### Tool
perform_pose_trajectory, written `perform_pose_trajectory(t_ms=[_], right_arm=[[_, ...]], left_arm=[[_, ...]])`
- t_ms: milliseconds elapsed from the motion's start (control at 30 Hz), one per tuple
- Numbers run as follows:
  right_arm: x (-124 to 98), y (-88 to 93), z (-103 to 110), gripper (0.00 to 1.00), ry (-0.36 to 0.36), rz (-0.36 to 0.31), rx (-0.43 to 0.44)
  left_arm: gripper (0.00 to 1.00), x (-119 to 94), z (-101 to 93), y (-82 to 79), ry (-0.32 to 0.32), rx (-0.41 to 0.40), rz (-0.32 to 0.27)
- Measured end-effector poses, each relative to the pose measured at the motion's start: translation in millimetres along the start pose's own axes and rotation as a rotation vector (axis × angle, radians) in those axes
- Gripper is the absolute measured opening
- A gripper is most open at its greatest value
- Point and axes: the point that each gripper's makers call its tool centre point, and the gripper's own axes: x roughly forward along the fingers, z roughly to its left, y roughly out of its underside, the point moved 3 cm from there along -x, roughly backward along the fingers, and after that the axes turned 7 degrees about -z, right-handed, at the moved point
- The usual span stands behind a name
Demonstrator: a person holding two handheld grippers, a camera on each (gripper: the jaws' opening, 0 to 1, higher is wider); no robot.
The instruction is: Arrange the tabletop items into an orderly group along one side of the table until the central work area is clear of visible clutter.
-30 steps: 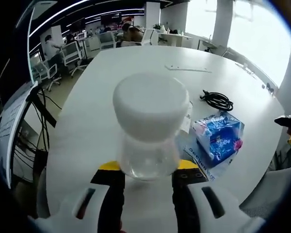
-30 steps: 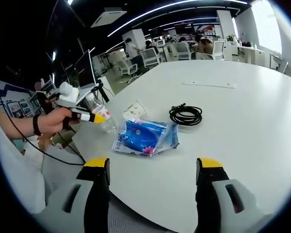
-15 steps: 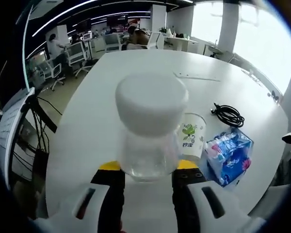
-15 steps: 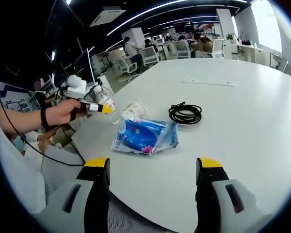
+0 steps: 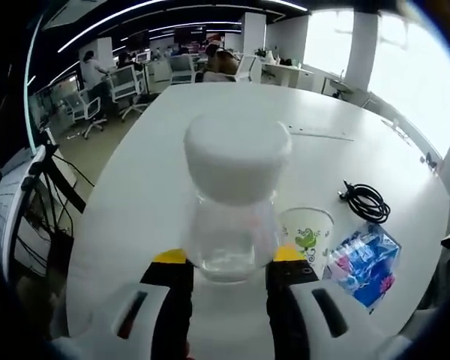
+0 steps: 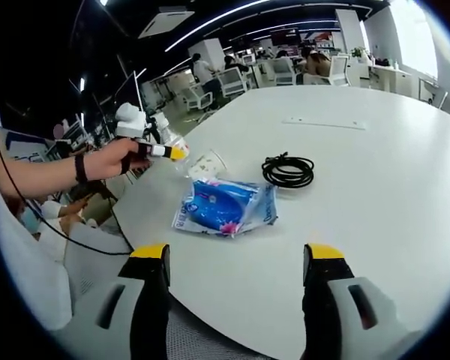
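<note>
My left gripper point(image 5: 230, 259) is shut on a clear plastic bottle point(image 5: 232, 221) with a wide white cap, held upright above the white table point(image 5: 157, 172). A paper cup point(image 5: 308, 235) with a green print stands just right of it, then a blue tissue pack point(image 5: 364, 262) and a coiled black cable point(image 5: 367, 201). In the right gripper view a hand holds the left gripper point(image 6: 162, 151) by the paper cup point(image 6: 208, 165), beside the tissue pack point(image 6: 226, 206) and cable point(image 6: 288, 169). My right gripper point(image 6: 238, 259) stands open over the near table edge, holding nothing.
A thin flat strip point(image 5: 319, 134) lies farther out on the table; it is also in the right gripper view point(image 6: 324, 124). Office chairs and desks point(image 5: 112, 79) stand beyond the table's far end. A monitor stand and cables point(image 5: 41, 187) sit off the left edge.
The left gripper has carried the bottle up and closer to the paper cup, which has come into its view. The right gripper has stayed still and open.
</note>
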Motion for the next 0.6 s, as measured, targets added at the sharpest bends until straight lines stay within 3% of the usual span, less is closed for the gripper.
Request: perform_pose_trajectory(t_ms=[600], right_arm=[[2.5,-0.7,-8.3,0.72,0.008,0.004,0.015]], left_arm=[[0.37,14.5,0.4,-10.8,-0.007,-0.019,-0.012]])
